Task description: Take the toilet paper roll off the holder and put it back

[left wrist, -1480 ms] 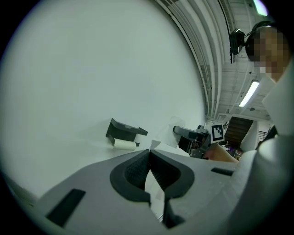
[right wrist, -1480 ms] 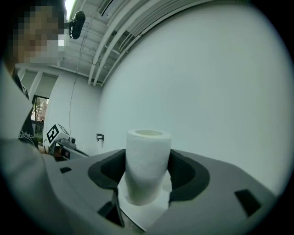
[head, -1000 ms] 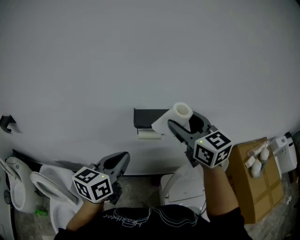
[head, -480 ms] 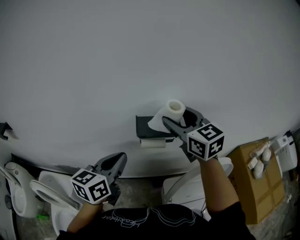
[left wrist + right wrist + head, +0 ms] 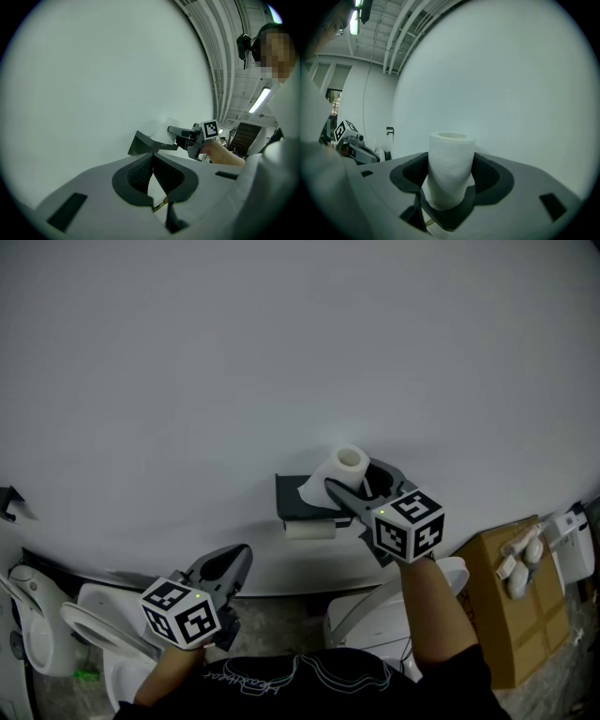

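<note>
A white toilet paper roll [image 5: 349, 463] stands upright between the jaws of my right gripper [image 5: 352, 476], which is shut on it; a loose sheet hangs off its left side. In the right gripper view the roll [image 5: 450, 168] fills the gap between the dark pads. It hovers just right of the dark wall holder [image 5: 302, 495], close to the wall. A second small white roll [image 5: 309, 531] hangs under the holder. My left gripper [image 5: 241, 560] is lower left, shut with nothing in it; its view shows the holder [image 5: 144, 143] and the right gripper [image 5: 183, 133] ahead.
A plain white wall [image 5: 281, 352] fills most of the view. Below are a white toilet [image 5: 98, 615] at the left and another white toilet lid [image 5: 375, 610] under my right arm. A cardboard box [image 5: 506, 615] stands at the right. A black hook [image 5: 11, 504] sits on the wall far left.
My right gripper has carried the roll left, nearer the holder and the wall. The left gripper has shifted a little and stays shut.
</note>
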`<control>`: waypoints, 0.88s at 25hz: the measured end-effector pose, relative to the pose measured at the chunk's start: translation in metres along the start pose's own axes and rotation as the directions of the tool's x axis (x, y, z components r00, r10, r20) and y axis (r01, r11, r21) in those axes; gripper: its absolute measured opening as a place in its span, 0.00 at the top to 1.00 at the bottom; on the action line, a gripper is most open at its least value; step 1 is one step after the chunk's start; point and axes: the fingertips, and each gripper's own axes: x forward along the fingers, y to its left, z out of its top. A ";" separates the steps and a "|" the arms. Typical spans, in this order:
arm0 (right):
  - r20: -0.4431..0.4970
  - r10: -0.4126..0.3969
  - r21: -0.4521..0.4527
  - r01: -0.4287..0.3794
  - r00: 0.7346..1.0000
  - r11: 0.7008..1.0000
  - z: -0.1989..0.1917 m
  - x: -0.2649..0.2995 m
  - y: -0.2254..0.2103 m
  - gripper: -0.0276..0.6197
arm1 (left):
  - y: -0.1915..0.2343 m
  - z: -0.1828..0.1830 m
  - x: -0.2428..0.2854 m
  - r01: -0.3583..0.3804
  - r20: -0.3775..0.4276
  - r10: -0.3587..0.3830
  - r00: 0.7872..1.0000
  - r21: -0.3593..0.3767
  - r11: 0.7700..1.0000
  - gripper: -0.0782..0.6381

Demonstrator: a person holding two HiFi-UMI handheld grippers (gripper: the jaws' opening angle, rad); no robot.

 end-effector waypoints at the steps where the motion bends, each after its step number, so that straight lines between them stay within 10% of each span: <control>1: 0.000 -0.003 0.000 0.003 1.000 1.000 0.000 0.000 0.000 0.52 | -0.001 0.000 -0.001 -0.001 0.002 0.001 1.000 0.001 1.000 0.88; 14: 0.126 -0.037 0.055 0.030 0.991 0.998 0.018 -0.033 0.006 0.31 | -0.019 -0.001 -0.014 -0.004 0.019 0.004 1.000 0.018 1.000 0.88; 22: 0.252 -0.064 0.119 0.034 0.966 0.992 0.029 -0.111 0.027 0.57 | -0.056 -0.007 -0.027 0.007 0.013 -0.008 1.000 0.050 0.999 0.88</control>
